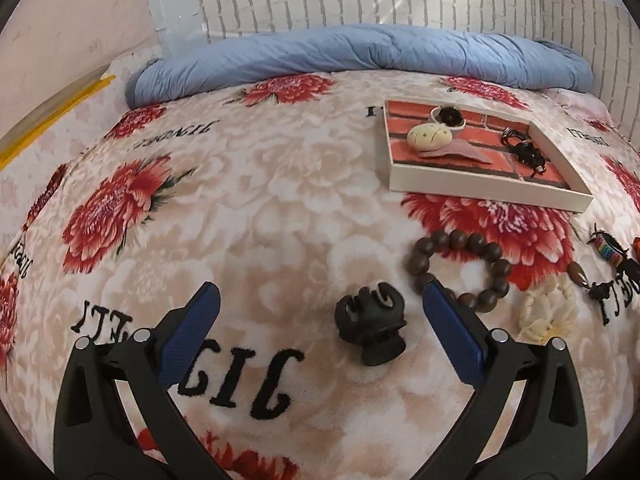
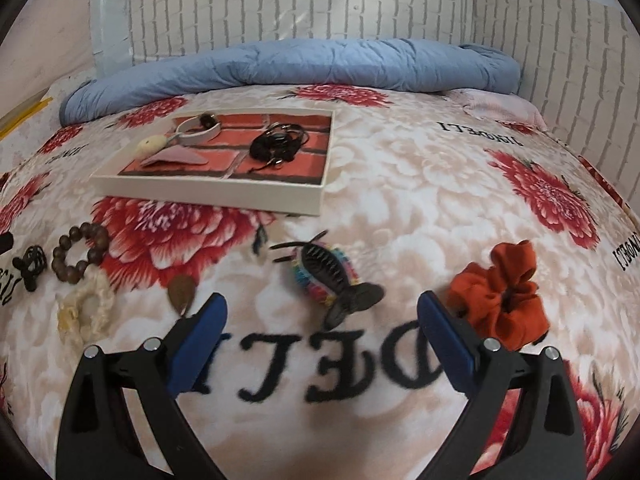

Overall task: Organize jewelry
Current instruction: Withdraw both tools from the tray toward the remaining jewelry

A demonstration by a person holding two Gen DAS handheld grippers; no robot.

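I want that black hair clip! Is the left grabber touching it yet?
Apart. The left wrist view shows blanket on both sides between the black hair clip and the open left hand-held gripper.

A tray (image 2: 208,196) sits on the bed (image 2: 420,200) before a rolled quilt (image 2: 300,64). Nearer (left to right) lie a bead bracelet (image 2: 78,256), a hair claw (image 2: 332,284) and a scrunchie (image 2: 504,292).

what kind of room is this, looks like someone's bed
Most likely a bedroom at home. The work surface is a bed covered with a floral plush blanket, a rolled blue quilt lies along the far edge, and brick-pattern wallpaper covers the wall behind it.
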